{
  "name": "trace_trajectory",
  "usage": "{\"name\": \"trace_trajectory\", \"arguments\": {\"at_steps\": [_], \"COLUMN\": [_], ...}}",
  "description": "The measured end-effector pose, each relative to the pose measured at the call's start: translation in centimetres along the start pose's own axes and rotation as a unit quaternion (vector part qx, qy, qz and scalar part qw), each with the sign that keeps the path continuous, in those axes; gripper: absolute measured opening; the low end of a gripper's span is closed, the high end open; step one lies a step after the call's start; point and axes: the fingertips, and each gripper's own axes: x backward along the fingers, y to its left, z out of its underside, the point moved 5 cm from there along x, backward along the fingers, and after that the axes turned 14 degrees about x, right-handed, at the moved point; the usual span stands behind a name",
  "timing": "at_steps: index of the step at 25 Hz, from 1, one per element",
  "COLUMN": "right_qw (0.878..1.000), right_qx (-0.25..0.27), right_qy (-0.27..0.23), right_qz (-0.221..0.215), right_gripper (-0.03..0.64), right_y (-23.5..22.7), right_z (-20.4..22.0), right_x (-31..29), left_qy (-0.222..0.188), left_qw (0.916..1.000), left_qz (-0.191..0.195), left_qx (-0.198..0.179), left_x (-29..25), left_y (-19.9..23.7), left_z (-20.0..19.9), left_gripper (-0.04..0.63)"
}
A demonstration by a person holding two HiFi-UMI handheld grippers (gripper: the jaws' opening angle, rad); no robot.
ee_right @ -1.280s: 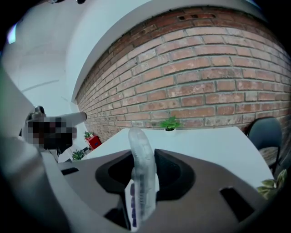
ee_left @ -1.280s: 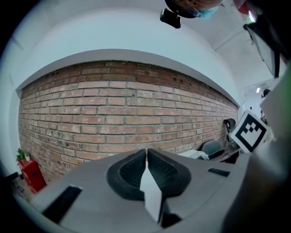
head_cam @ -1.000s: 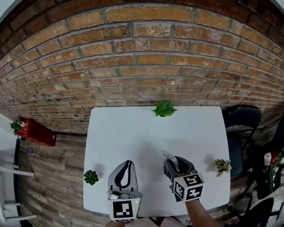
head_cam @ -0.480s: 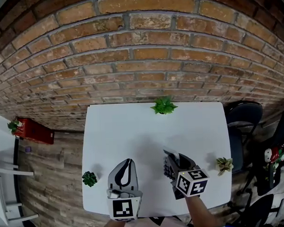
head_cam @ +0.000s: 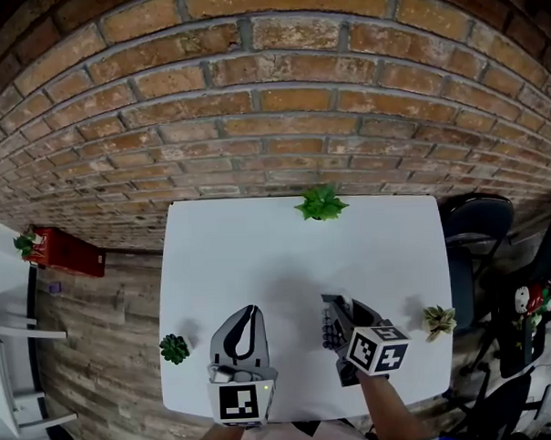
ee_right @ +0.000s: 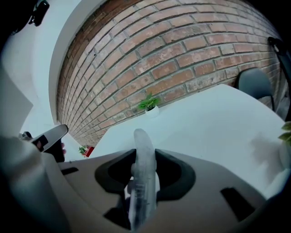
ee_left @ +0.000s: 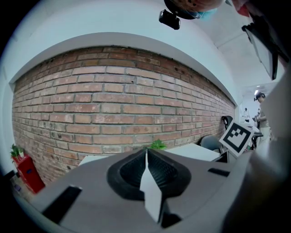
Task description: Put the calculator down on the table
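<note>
The calculator (head_cam: 332, 322) is a grey slab with dark keys, held on edge over the near right part of the white table (head_cam: 259, 252). My right gripper (head_cam: 340, 317) is shut on it. In the right gripper view the calculator (ee_right: 142, 173) shows edge-on, pinched between the two jaws of the right gripper (ee_right: 144, 152) and sticking out past them. My left gripper (head_cam: 250, 313) hovers over the near left of the table with its jaws pressed together and nothing in them; the left gripper (ee_left: 146, 154) looks the same in its own view.
A brick wall runs behind the table. Small potted plants stand at the far edge (head_cam: 321, 203), the near left edge (head_cam: 174, 348) and the near right edge (head_cam: 438, 320). A dark chair (head_cam: 481, 224) is at the right, a red box (head_cam: 67, 253) on the floor at the left.
My right gripper has rolled with the calculator in it and sunk a little toward the table. The left gripper has hardly shifted.
</note>
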Motion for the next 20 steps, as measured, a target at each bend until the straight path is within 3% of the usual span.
{"name": "trace_trajectory", "arguments": {"at_steps": [6, 14, 20], "right_qw": [1.0, 0.998, 0.989], "right_qx": [-0.009, 0.042, 0.113], "right_qy": [0.01, 0.049, 0.083], "right_qz": [0.008, 0.019, 0.042], "right_gripper": [0.142, 0.193, 0.258], "right_y": [-0.8, -1.6, -2.7], "right_z": [0.4, 1.7, 2.0], "right_x": [-0.2, -0.5, -0.2], "left_qy": [-0.004, 0.004, 0.0], "left_qw": [1.0, 0.9999, 0.9999], "left_qz": [0.005, 0.009, 0.014], "left_qx": [-0.002, -0.004, -0.009], "left_x": [-0.4, -0.4, -0.2], "left_y": [-0.2, -0.8, -1.4], "left_z": [-0.1, 0.0, -0.2], "left_gripper": [0.021, 0.021, 0.021]}}
